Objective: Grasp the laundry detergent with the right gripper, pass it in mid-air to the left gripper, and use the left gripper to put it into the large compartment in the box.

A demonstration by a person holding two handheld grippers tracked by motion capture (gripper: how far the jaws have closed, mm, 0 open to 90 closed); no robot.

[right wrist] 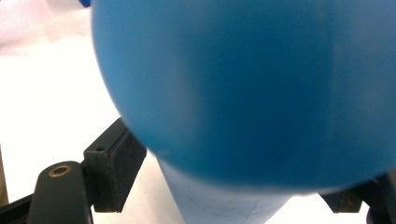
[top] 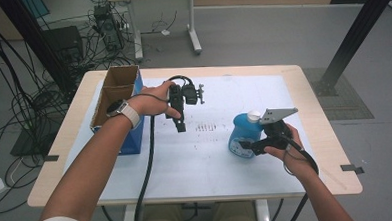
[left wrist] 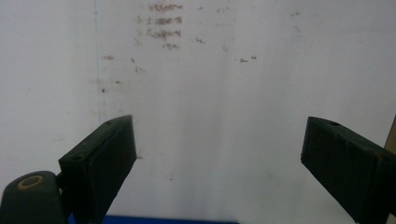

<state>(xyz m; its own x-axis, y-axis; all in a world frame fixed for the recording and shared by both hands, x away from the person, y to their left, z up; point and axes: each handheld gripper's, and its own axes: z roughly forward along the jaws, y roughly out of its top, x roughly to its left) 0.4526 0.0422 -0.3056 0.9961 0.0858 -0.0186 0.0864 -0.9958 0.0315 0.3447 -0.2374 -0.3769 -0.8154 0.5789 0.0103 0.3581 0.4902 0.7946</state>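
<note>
While jaws flank blue bottle (top: 244, 134) — cardboard box (top: 117, 94), open.

A cardboard box (top: 114, 94) with blue sides stood open at the left edge of a wooden table (top: 324, 135), partly on the white sheet (top: 186, 156) that covered most of the top. Faint brown marks (top: 207, 126) smudged the sheet's middle. Behind, cables (top: 18, 103) lay tangled on the grey floor (top: 281, 36), near a second table's legs (top: 194, 35).
</note>
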